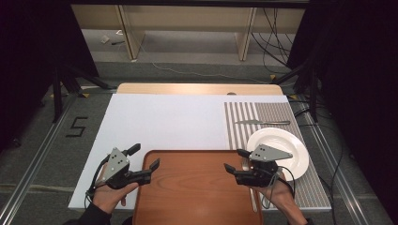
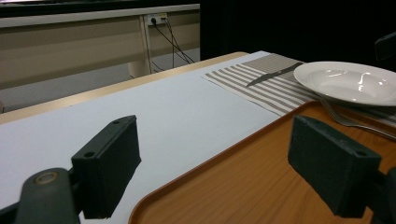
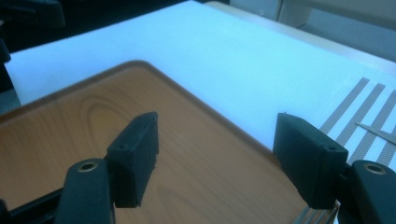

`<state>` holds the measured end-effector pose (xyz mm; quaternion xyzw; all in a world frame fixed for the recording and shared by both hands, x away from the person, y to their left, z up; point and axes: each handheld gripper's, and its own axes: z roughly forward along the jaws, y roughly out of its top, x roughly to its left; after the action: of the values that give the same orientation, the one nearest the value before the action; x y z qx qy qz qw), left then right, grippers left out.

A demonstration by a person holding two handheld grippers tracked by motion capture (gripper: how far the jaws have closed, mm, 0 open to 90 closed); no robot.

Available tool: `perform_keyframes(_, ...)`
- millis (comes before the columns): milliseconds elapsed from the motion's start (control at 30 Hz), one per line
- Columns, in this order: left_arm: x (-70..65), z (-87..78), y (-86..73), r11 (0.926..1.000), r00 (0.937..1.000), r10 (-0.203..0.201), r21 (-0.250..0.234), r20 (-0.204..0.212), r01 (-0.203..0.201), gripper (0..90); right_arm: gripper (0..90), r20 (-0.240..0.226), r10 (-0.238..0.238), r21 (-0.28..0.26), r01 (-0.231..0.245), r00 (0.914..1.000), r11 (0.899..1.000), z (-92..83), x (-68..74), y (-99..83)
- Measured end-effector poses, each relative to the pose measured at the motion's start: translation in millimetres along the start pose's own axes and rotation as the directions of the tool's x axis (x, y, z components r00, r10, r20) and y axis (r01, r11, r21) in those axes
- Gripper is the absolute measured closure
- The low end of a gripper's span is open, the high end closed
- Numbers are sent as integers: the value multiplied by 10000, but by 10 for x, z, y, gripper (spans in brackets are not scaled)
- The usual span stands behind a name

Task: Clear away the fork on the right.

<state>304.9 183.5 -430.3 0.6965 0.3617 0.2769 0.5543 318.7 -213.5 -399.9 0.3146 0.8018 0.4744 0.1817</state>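
A brown wooden tray (image 1: 197, 187) lies at the table's near edge, with nothing on it. My left gripper (image 1: 145, 156) hovers over the tray's left rim, open and holding nothing. My right gripper (image 1: 235, 160) hangs over the tray's right side, also open with nothing between its fingers. In the left gripper view the open gripper (image 2: 219, 170) straddles the tray's rim (image 2: 210, 172). The right gripper view shows the open gripper (image 3: 222, 158) above the tray's far corner (image 3: 70, 126). A fork (image 2: 350, 122) lies between tray and plate.
A white plate (image 1: 279, 151) rests on a striped placemat (image 1: 263, 115) at the right, with a knife (image 1: 262, 122) beyond it. A white sheet (image 1: 164, 122) covers the table. Cables (image 1: 277, 42) and shelf legs stand on the floor behind.
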Motion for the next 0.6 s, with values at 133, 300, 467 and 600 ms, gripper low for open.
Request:
perform_keyframes(133,10,-9,9,10000,10000,-29,-61,3,29,164,318,4,45,-181,-45,10000,9998,-31,-19,-8)
perform_keyframes(300,28,-20,11,9999,9999,-95,-100,-45,94,164,310,58,127,-364,-125,9999,9993,-53,-37,-30)
perform_keyframes(467,17,-20,10,10000,10000,-36,-91,-22,35,163,299,147,247,-645,-237,9996,9976,-92,-45,-57)
perform_keyframes(600,19,-20,8,9999,10000,-46,-90,-25,46,163,286,209,258,-673,-243,9994,9974,-122,-54,-88)
